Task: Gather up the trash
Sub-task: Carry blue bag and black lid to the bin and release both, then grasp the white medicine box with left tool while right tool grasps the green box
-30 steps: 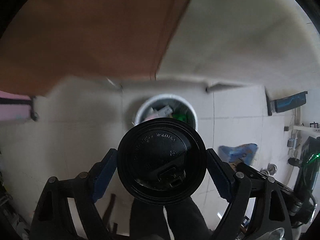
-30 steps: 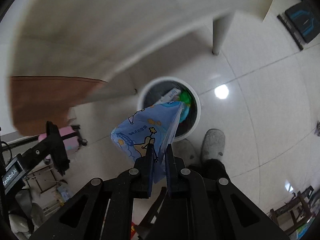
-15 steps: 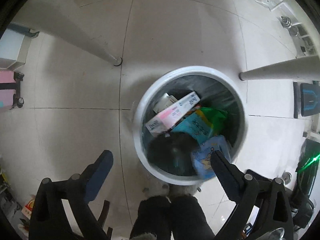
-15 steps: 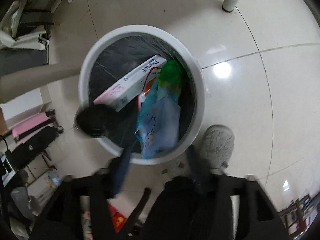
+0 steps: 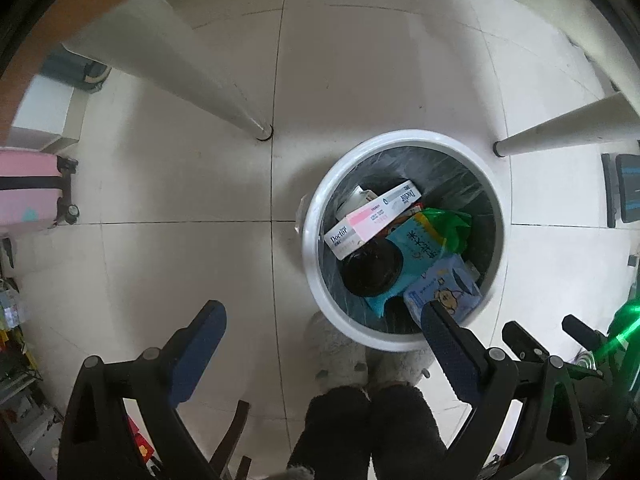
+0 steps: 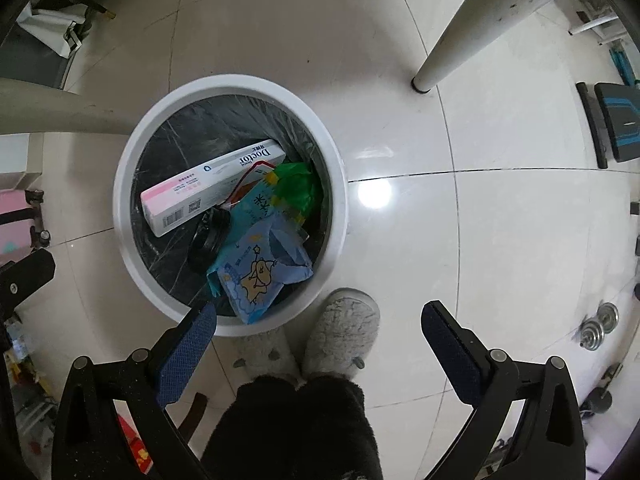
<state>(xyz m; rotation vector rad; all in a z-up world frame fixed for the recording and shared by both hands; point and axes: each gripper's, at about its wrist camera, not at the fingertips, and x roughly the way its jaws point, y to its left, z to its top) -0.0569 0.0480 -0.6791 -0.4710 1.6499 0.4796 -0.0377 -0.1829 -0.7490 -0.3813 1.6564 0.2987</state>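
Note:
A white round bin (image 5: 400,136) with a dark liner stands on the tiled floor below both grippers. Inside lie a black cup lid (image 5: 372,268), a light-blue cartoon packet (image 5: 444,292), a pink-and-white box (image 5: 372,216), a teal packet (image 5: 420,244) and a green bag (image 5: 448,220). My left gripper (image 5: 320,310) hangs open and empty, pointing down just left of the bin. In the right wrist view the bin (image 6: 120,200) holds the lid (image 6: 210,236) and blue packet (image 6: 260,276). My right gripper (image 6: 318,310) has its jaws opening, with nothing between them.
White table legs (image 5: 256,132) (image 5: 500,148) stand behind the bin, and another leg (image 6: 424,80) is at its right. A person's grey slippers (image 6: 344,328) touch the bin's near side. A pink suitcase (image 5: 28,192) is far left. Small weights (image 6: 600,328) lie at the right.
The left gripper let go of the black lid and the right gripper opened off the blue packet; both items dropped into the bin. Both grippers sank toward the floor.

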